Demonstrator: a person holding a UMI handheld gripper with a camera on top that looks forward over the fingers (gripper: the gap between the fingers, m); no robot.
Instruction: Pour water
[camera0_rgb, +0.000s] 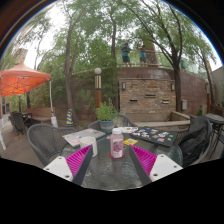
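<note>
Gripper view | gripper (112, 160): fingers spread, released | clear plastic bottle with pink label (117, 143): upright on round glass table (108, 172), just ahead between fingers | potted green plant (105, 114): beyond bottle

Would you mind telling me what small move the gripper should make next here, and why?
Probably ease straight forward. The gripper is open, and the bottle with the pink label stands upright on the glass table just ahead of the fingers, roughly centred on the gap. Advancing would bring it between the pads before closing.
</note>
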